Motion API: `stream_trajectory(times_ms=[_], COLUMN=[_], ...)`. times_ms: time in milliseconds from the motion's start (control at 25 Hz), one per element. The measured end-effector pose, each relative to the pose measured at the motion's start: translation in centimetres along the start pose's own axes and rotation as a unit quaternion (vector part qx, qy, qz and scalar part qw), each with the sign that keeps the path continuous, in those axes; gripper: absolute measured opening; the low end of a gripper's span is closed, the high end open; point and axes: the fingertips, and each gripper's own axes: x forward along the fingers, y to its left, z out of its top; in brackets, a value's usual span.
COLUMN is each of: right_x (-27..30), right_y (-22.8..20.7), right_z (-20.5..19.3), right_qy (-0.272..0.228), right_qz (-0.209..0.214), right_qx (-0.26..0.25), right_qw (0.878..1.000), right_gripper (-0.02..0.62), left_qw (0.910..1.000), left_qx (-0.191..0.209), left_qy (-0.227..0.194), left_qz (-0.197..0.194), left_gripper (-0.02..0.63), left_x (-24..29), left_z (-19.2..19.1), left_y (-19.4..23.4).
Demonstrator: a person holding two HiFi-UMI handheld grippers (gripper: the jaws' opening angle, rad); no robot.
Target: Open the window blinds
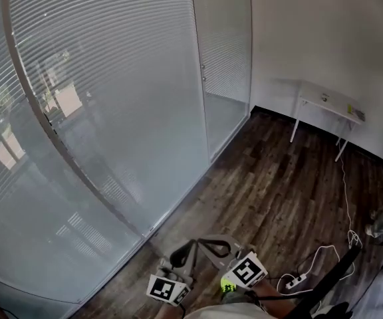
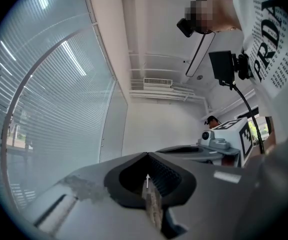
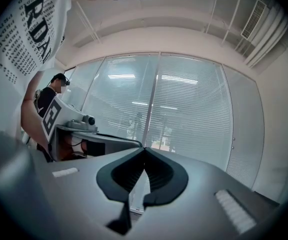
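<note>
Fingers [image 2: 91,191] of left gripper [image 2: 147,154] are clenched tip to tip with nothing between them. Same on right gripper [image 3: 144,148] — pads together, empty. Both sit low at 6 o'clock in the head view, side by side, pointing roughly level. Window blinds [image 1: 105,85] fill the head view from 8 to 12 o'clock, lowered across the glass, well apart from both grippers. White table [image 1: 328,102] stands against the wall at 2 o'clock — power strip [image 1: 296,282] lies on the wood floor [image 1: 271,185] at 5 o'clock.
</note>
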Motion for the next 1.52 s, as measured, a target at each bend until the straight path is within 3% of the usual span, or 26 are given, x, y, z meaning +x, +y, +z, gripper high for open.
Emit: stream_trajectory(times_ms=[520,800,920,1120,1520], right_x=[-1.3,-2.6,-2.2,-1.3,3.8], right_y=[-15.6,-18.8,-19.2,-22.3,-29.7], right_z=[-3.5,-5.1,-5.5,-4.4,-5.5], right_qy=[0.017,0.004,-0.001,-0.003,-0.003], right_qz=[-0.024,-0.035,-0.031,-0.034,-0.05], right_qx=[-0.007,-0.009,-0.005,-0.007,0.011], right_qw=[1.0,0.999,1.0,0.999,0.999], right_gripper=[0.008,0.008,0.008,0.008,0.008], left_qw=[0.9995,0.9995,0.9991,0.9991,0.9974], left_qx=[0.012,0.006,0.026,0.021,0.018], left_qy=[0.009,0.008,0.021,0.018,0.011], left_qz=[-0.026,-0.029,-0.028,-0.032,-0.068], left_gripper=[-0.008,-0.008,-0.008,-0.008,-0.008], left_x=[16.1,20.0,20.3,23.0,29.8], left_z=[-1.6,-2.7,-3.3,-1.7,-3.0], left_y=[0.9,0.2,0.8,1.8,8.1])
